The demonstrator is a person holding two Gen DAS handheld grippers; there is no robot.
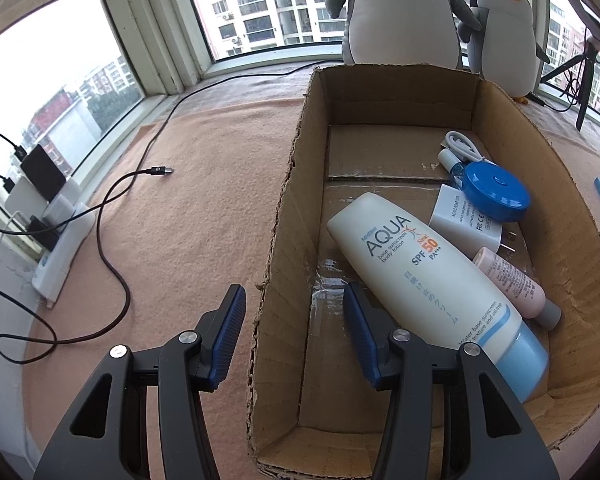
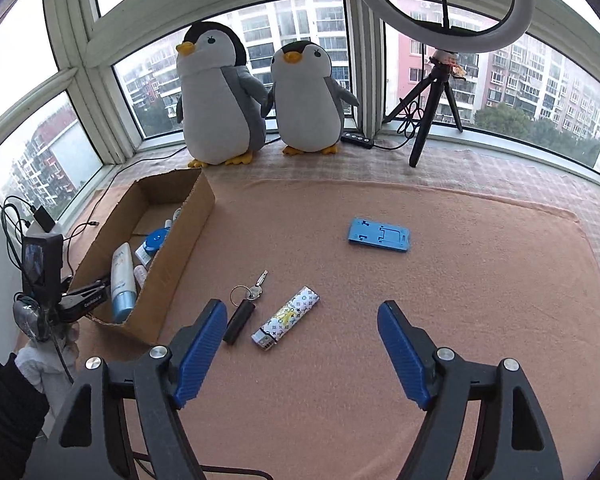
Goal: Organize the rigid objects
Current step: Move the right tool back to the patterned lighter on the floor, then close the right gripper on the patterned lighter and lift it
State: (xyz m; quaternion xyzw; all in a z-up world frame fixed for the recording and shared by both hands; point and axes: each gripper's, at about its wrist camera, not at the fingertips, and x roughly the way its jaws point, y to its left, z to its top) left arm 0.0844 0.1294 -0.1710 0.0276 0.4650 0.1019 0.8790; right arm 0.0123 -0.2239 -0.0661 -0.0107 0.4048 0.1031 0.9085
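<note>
An open cardboard box [image 1: 284, 200] lies on the peach mat. In it are a white sunscreen bottle [image 1: 420, 272], a pink tube [image 1: 512, 280], a white adapter [image 1: 460, 220], a round blue case [image 1: 496, 196] and a coiled white cable [image 1: 460, 142]. My left gripper [image 1: 294, 292] straddles the box's left wall with its jaws apart, one pad outside and one inside, neither pressing on it. My right gripper [image 2: 300, 306] is open over the mat. Just beyond it lie a patterned lighter [image 2: 286, 318] and a black key fob [image 2: 240, 320] with keys. A blue phone stand [image 2: 379, 234] lies farther back.
Two plush penguins [image 2: 220, 100] stand on the window ledge behind the box [image 2: 172, 248]. A ring light on a tripod [image 2: 432, 112] stands at the back right. A black cable [image 1: 112, 248] and a power strip [image 1: 64, 248] lie left of the box. A gloved hand [image 2: 44, 356] holds the left gripper.
</note>
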